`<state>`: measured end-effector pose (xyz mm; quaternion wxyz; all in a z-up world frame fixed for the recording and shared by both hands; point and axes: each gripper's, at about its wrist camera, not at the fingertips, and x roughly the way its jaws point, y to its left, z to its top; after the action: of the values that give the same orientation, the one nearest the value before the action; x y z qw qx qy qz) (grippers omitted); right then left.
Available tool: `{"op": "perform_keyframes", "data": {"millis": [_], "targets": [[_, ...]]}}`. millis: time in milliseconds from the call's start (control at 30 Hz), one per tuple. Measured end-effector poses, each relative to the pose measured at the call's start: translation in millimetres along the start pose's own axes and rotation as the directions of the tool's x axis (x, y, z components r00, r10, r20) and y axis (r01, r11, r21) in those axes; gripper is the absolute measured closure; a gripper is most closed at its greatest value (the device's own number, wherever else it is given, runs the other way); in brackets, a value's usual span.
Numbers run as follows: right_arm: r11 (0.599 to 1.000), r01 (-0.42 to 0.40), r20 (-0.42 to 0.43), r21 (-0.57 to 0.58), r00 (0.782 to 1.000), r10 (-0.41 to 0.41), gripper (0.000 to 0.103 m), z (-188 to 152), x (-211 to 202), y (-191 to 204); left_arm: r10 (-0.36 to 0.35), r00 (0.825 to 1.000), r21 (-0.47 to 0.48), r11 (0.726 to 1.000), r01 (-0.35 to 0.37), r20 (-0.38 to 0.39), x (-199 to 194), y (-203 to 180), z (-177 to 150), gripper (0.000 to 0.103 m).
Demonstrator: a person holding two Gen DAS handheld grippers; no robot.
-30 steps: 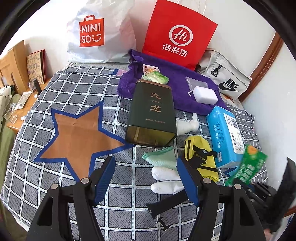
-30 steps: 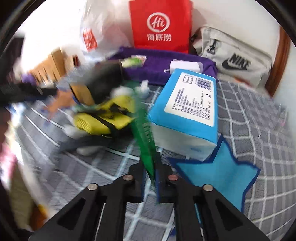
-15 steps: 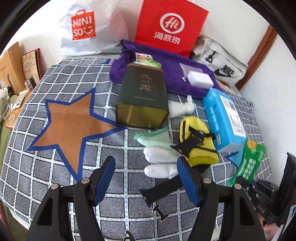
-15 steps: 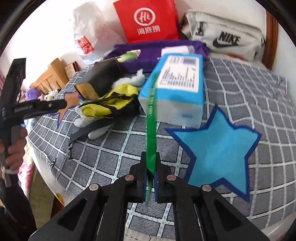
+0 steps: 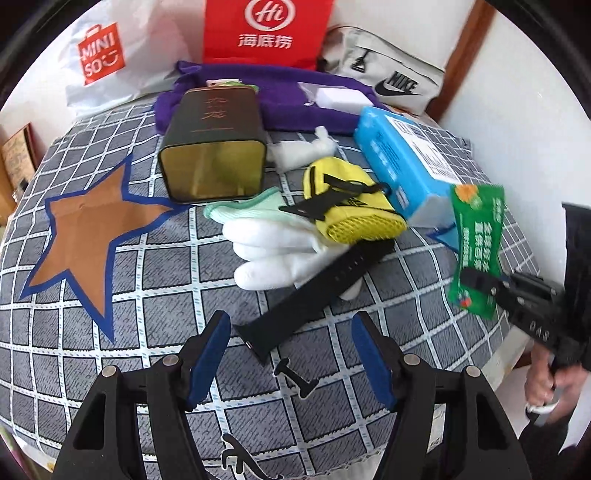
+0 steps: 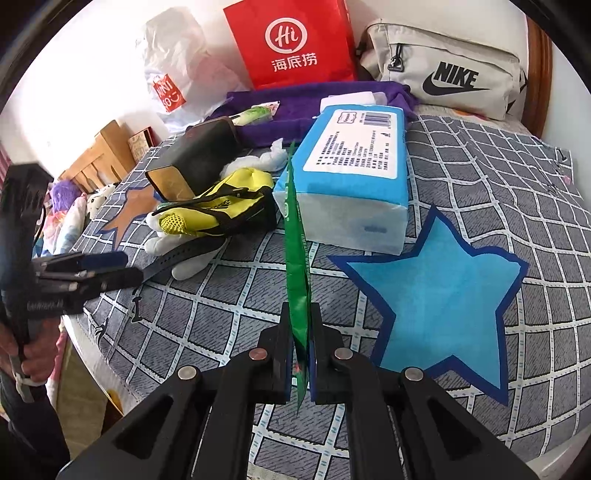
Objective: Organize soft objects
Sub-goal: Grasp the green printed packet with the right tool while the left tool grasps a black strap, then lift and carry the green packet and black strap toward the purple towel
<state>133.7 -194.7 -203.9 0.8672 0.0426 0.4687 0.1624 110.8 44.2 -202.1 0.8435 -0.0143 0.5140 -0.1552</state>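
Observation:
My right gripper (image 6: 300, 325) is shut on a flat green packet (image 6: 295, 236) and holds it upright above the checked cloth, left of the blue star patch (image 6: 443, 295). The packet (image 5: 476, 240) and right gripper also show at the right of the left wrist view. My left gripper (image 5: 291, 343) is open and empty, just short of a black strap (image 5: 317, 291). Beyond it lie white gloves (image 5: 269, 247), a mint cloth (image 5: 251, 210), a yellow pouch (image 5: 351, 206) and a blue tissue pack (image 5: 402, 158).
A dark tin (image 5: 218, 147) lies on its side beside the brown star patch (image 5: 88, 229). A purple towel (image 5: 288, 99), red bag (image 5: 266, 33), white Miniso bag (image 5: 110, 59) and grey Nike bag (image 5: 388, 77) stand at the back. The bed edge runs near both grippers.
My left gripper has moved closer to the strap and gloves. My right gripper, still holding the green packet, has shifted a little so the blue star sits more to the right.

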Motion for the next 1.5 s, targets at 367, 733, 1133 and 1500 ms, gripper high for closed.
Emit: {"op": "perform_keyframes", "data": {"millis": [367,733,1133,1500], "targets": [[1.0,0.01,-0.018,0.009,1.0,-0.009,0.095,-1.5,6.2,-1.1,0.08,0.997,0.101,0.992,-0.078,-0.018,22.2,-16.8,-0.6,0.066],[1.0,0.006,-0.033,0.014,0.999,-0.005,0.094,-3.8,11.1,-3.9,0.011,0.999,0.098,0.995,-0.007,-0.038,23.3,-19.4,0.0,0.068],[1.0,0.014,-0.01,0.025,1.0,-0.014,0.095,-4.6,2.4,-9.0,-0.02,1.0,0.126,0.992,0.021,-0.007,28.0,-29.2,3.7,0.079],[1.0,0.019,0.022,0.003,1.0,-0.019,0.096,-4.9,-13.2,-1.3,-0.029,0.999,0.048,0.998,0.028,0.031,-6.4,-18.1,-4.5,0.083]]}}
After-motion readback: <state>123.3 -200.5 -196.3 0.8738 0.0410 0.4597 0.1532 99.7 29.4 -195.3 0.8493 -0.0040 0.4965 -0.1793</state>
